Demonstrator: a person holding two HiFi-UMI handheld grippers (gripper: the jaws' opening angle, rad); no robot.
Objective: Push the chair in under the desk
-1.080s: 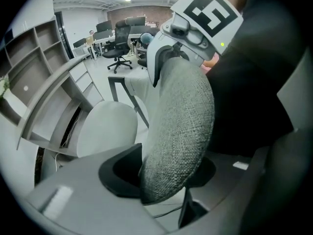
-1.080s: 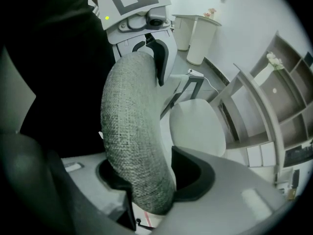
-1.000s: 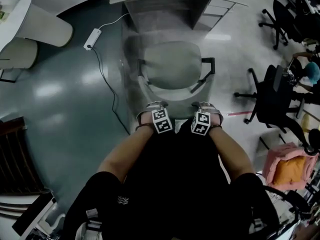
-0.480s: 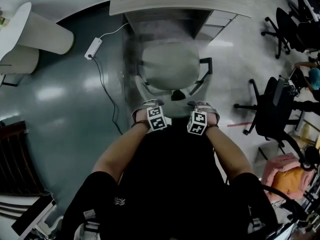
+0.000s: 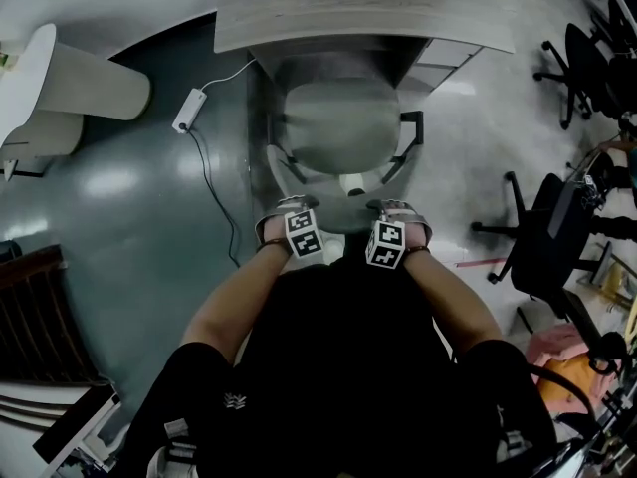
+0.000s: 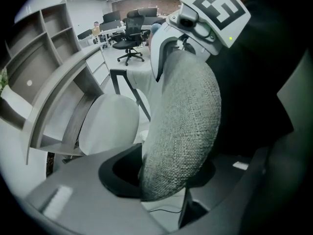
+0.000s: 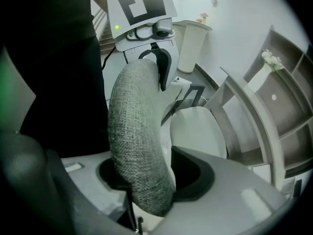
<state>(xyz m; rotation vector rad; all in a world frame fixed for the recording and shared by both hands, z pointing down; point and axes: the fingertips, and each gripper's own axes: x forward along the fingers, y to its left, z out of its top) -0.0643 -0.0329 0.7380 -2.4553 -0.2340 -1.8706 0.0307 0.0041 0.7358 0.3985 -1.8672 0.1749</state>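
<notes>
**Chair closing in, seat front now at the edge of the surface**

You are holding the chair (image 5: 333, 127) at the centre of the head view, with its grey seat pointing up the frame toward the knee gap. Over the last second the seat has been sliding up the frame. It was standing well clear of the surface (image 5: 358, 18), and now its front is sitting right at that near edge, perhaps starting to pass beneath it. The push looks to be working, but it is not finished: most of the seat and the right armrest (image 5: 413, 132) are still showing out in the open.

You are gripping the backrest (image 6: 183, 126) with both tools. The left gripper (image 5: 287, 210) is clenching its jaws across the padded top edge left of centre, and the right gripper (image 5: 396, 212) is doing the same right of centre. In each gripper view the woven fabric is filling the gap between the jaws.

A drawer unit (image 5: 438, 63) is standing under the surface at the right of the knee gap, near the right armrest, so the push probably needs to stay straight. A white power strip (image 5: 189, 111) is lying on the floor to the left of the chair, apart from it. Other office chairs (image 5: 557, 237) are standing well apart at the right edge.
</notes>
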